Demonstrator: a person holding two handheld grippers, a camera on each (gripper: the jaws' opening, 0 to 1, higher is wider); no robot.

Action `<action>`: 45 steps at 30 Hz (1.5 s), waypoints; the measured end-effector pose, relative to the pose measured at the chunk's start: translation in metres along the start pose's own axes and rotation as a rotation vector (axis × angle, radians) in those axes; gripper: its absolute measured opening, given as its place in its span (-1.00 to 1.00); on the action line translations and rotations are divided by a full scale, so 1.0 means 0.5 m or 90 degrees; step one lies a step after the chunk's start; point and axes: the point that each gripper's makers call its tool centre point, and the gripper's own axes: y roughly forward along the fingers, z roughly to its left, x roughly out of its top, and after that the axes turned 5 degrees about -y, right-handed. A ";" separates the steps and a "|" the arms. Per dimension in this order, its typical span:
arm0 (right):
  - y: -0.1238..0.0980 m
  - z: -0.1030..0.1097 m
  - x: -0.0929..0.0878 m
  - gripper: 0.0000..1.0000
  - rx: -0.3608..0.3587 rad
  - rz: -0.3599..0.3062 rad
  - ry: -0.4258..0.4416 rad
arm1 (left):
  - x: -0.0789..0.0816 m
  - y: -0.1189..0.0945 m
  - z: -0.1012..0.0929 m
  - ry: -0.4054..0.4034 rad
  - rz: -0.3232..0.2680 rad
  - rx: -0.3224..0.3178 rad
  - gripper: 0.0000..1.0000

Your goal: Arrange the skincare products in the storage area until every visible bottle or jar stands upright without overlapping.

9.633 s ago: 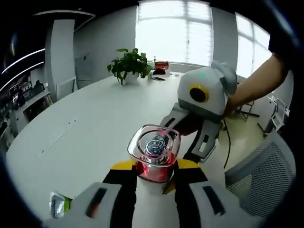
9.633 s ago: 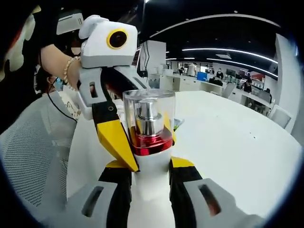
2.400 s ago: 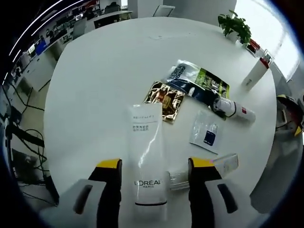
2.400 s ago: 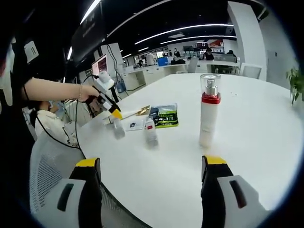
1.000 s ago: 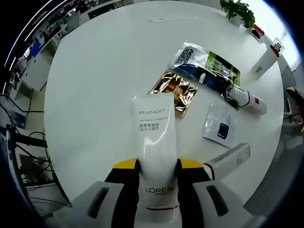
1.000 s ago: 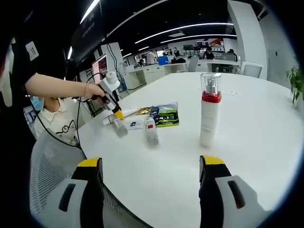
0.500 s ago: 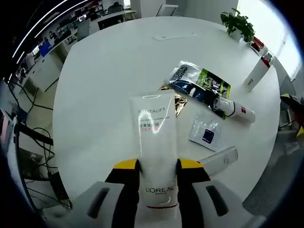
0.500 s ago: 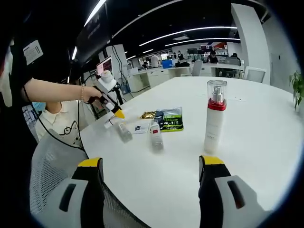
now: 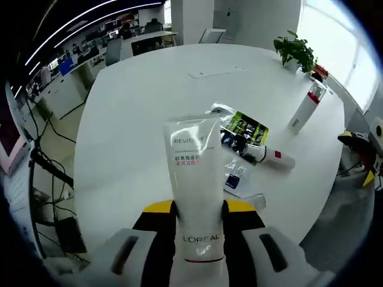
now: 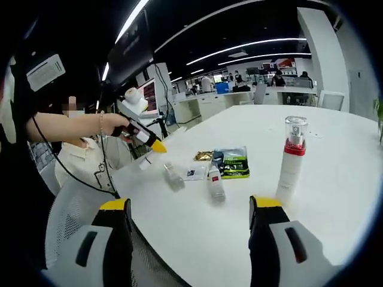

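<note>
Now left tongs [image 9: 200,210] pinching white tube [image 9: 194,173], right tongs [image 10: 190,209] spread, pump bottle [image 10: 291,158] upright.

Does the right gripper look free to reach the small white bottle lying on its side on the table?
Probably yes. The right gripper is open and holds nothing, and bare table lies between it and the small white bottle. The upright pump bottle stands off to one side.

Glossy white plastic tube [image 9: 194,179]
</note>
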 end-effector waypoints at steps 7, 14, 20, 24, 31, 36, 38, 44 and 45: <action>0.007 0.008 0.035 0.54 0.018 -0.038 0.022 | 0.009 -0.038 -0.062 -0.005 -0.039 -0.021 -0.39; 0.036 0.028 0.073 0.47 0.051 -0.076 0.050 | 0.010 -0.073 -0.131 0.000 -0.070 -0.043 -0.39; 0.060 0.051 0.127 0.41 0.084 -0.128 0.087 | 0.011 -0.099 -0.175 -0.003 -0.097 -0.058 -0.39; 0.077 0.073 0.151 0.33 0.112 -0.142 0.105 | 0.011 -0.117 -0.205 -0.003 -0.113 -0.067 -0.39; 0.101 0.106 0.190 0.13 0.132 -0.181 0.147 | 0.020 -0.145 -0.255 0.008 -0.134 -0.082 -0.39; 0.109 0.118 0.201 0.11 0.139 -0.185 0.167 | 0.030 -0.158 -0.288 0.022 -0.152 -0.088 -0.39; 0.112 0.116 0.205 0.07 0.136 -0.191 0.194 | 0.033 -0.162 -0.301 0.026 -0.157 -0.093 -0.39; 0.115 0.123 0.218 0.01 0.138 -0.202 0.241 | 0.038 -0.176 -0.345 0.054 -0.163 -0.100 -0.39; 0.116 0.124 0.217 0.00 0.141 -0.199 0.252 | 0.039 -0.178 -0.350 0.057 -0.164 -0.100 -0.39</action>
